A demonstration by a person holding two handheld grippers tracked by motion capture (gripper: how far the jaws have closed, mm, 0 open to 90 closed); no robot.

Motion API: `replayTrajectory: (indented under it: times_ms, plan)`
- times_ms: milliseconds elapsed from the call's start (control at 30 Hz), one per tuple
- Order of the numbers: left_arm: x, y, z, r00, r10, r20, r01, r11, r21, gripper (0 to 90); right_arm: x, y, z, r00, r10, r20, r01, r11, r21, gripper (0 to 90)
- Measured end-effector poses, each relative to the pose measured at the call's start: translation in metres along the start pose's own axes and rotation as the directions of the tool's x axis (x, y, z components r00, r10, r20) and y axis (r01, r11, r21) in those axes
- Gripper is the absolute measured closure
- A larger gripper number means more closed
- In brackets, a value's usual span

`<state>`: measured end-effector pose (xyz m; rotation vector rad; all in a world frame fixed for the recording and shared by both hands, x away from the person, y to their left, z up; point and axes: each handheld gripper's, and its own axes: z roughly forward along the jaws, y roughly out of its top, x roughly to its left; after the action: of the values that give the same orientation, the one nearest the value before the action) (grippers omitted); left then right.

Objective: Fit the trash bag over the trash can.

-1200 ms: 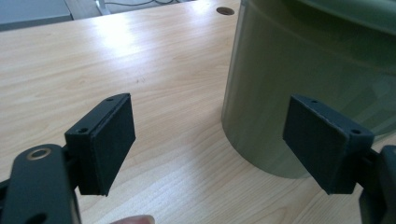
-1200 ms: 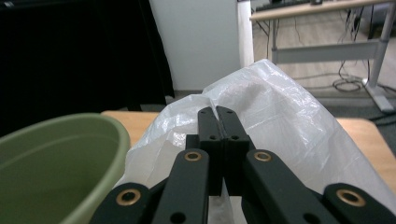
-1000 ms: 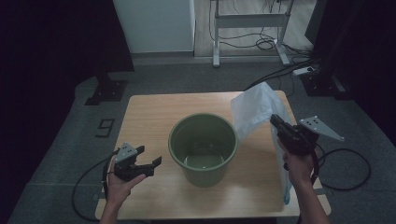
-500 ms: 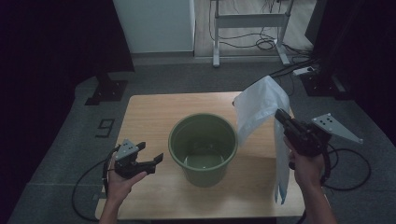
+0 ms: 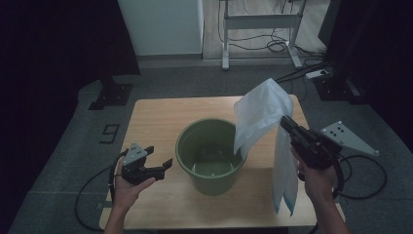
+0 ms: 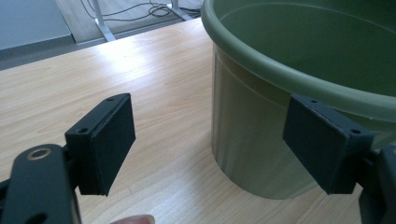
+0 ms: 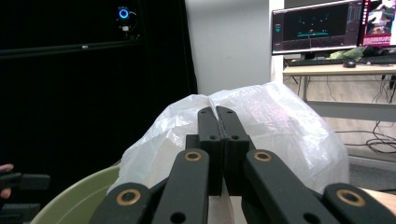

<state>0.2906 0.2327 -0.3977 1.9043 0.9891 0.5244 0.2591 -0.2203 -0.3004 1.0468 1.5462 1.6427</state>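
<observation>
High view. Around your work: a wooden table (image 5: 156,122) on grey carpet; a green bucket (image 5: 211,155) standing upright near the table's middle, between your two hands; a white cabinet (image 5: 160,27) and a metal desk frame (image 5: 258,22) with loose cables beyond the far edge. Your left gripper (image 5: 157,161) sits low over the table just left of the bucket, jaws spread, nothing between them. Your right gripper (image 5: 287,124) is raised at the bucket's right, pinching a white plastic bag (image 5: 260,117). The bag is thin, crumpled and translucent; its top billows above the jaws, one part draping onto the bucket's right rim, another hanging down past your right hand to the table's near edge.

Left gripper view. Both pads stand wide apart; the bucket's wall and rolled rim fill the space behind the right pad, apart from it.

Right gripper view. Jaws pressed together on the bag (image 7: 280,121), which puffs up behind them; the bucket's rim (image 7: 79,196) is lower left, and monitors (image 7: 322,25) on a desk behind.
</observation>
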Motion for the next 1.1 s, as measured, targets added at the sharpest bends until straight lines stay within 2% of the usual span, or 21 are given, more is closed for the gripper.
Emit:
replayTrajectory:
  times_ms: [367,467,500,533,767,867,1100]
  plan:
    - [-0.004,0.013,-0.005,0.9999,0.01,0.008,-0.009,0.9998,-0.018,16.9,0.011,-0.011,0.004,0.999,0.004,-0.044,-0.003,0.9997,0.023,88.8]
    - [-0.007,0.016,-0.005,0.9998,0.015,0.01,-0.015,0.9997,-0.019,16.9,0.016,-0.01,0.003,0.9954,0.029,-0.091,-0.027,0.9994,0.023,88.8]
    - [-0.007,0.017,-0.005,0.9998,0.018,0.01,-0.018,0.9997,-0.019,16.9,0.016,-0.01,0.003,0.9954,0.029,-0.091,-0.027,0.9994,0.023,88.8]
    - [-0.008,0.018,-0.004,0.9997,0.021,0.01,-0.021,0.9996,-0.019,16.9,0.019,-0.009,0.003,0.9956,0.015,-0.093,-0.013,0.9997,0.02,88.8]
    - [-0.01,0.02,-0.002,0.9997,0.022,0.01,-0.022,0.9997,-0.014,16.9,0.026,-0.014,0.004,0.9943,0.001,-0.107,0.002,0.9997,0.026,88.8]
    - [-0.011,0.02,-0.001,0.9995,0.029,0.012,-0.028,0.9995,-0.012,16.9,0.032,-0.023,0.006,0.9891,0.023,-0.146,-0.015,0.9984,0.054,88.8]
    - [-0.012,0.021,-0.002,0.9994,0.032,0.01,-0.032,0.9994,-0.01,16.9,0.042,-0.025,-0.002,0.9848,0.004,-0.173,0.003,0.9992,0.041,88.8]
